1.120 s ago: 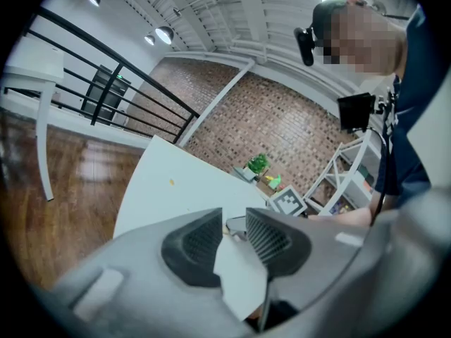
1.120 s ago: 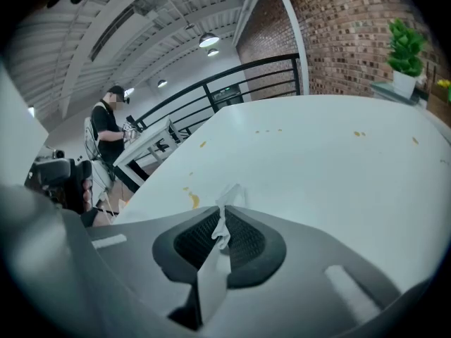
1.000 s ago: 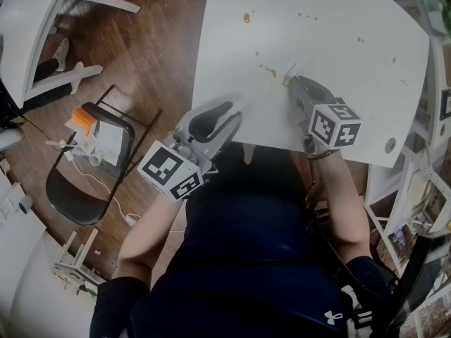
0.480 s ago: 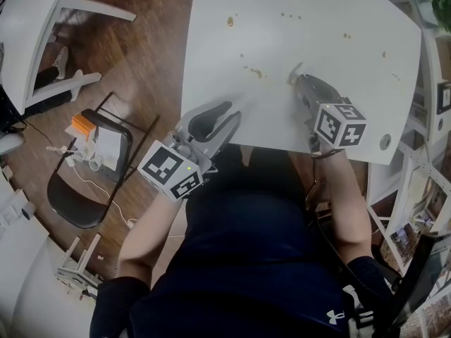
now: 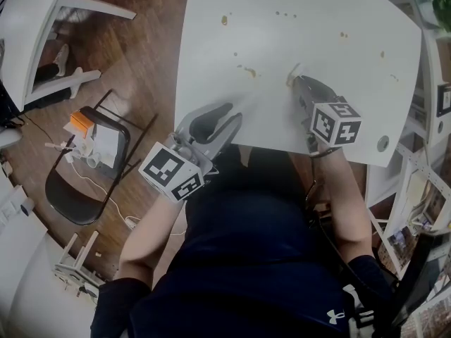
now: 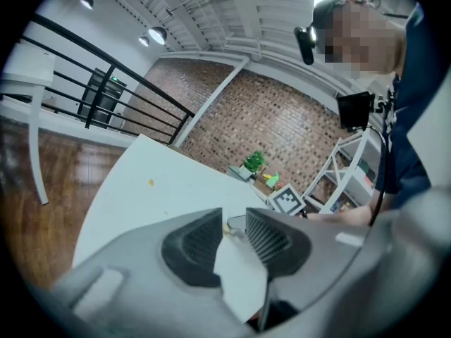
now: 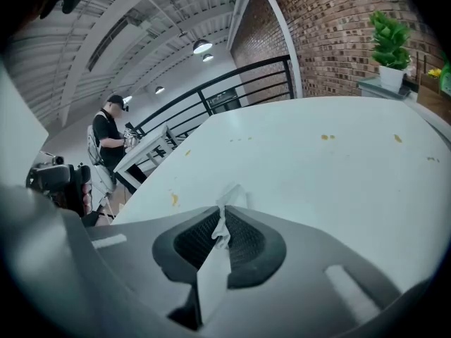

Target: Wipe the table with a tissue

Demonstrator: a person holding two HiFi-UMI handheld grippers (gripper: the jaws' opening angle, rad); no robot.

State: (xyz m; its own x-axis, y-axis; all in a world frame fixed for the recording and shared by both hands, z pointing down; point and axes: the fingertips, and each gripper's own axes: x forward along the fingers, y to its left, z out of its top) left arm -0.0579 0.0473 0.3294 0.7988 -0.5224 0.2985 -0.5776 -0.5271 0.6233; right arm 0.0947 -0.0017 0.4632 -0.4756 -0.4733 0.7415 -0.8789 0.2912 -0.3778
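Beside the stained table (image 5: 317, 55), a chair (image 5: 70, 196) seemingly holds papers (image 5: 107, 143).

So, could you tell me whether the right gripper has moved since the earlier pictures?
Yes. In the head view the right gripper has slid rightward, away from the stain that lay beside its tip.

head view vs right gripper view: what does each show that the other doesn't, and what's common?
Head view only: the left gripper, and the black chair on the wooden floor.
Right gripper view only: a potted plant, a black railing, and a second person standing in the background.
Both: the white table, its yellowish stains, and the right gripper shut on the tissue.
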